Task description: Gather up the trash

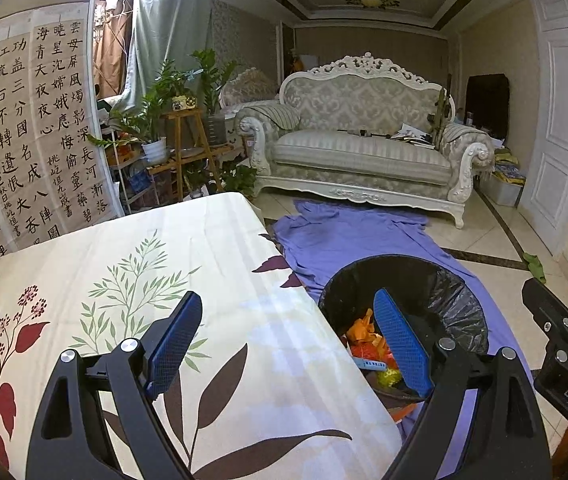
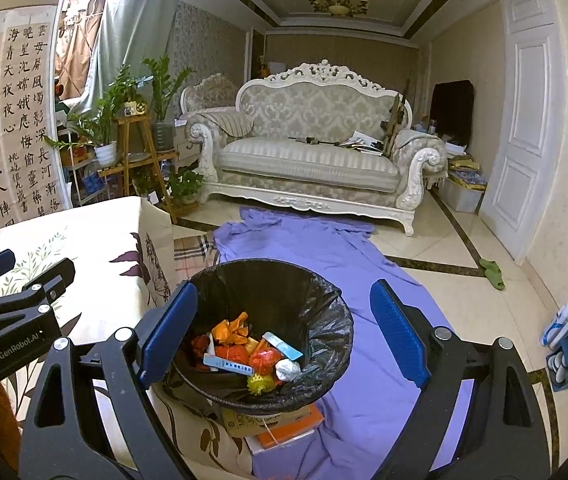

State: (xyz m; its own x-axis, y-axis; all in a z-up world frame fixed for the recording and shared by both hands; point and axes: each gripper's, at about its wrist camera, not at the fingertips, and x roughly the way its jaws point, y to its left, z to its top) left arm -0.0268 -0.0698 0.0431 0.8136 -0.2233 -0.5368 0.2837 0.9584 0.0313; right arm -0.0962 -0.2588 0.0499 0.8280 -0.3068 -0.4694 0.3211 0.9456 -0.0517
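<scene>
Fingers (image 2: 399,332) of two grippers spread wide, gripping nothing, over one bin (image 2: 323,304) holding two blue-white packets (image 2: 282,346).

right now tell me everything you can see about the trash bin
The trash bin is round and open-topped, lined with a crinkled glossy black plastic bag folded over its rim. It tilts toward the camera, apparently propped on a cardboard box and an orange flat item below its near edge, over the purple cloth on the floor, beside the floral-covered table. Inside lie orange and red wrappers, a blue-and-white packet, a crumpled white wad and a spiky yellow ball. Neither gripper touches it.
</scene>
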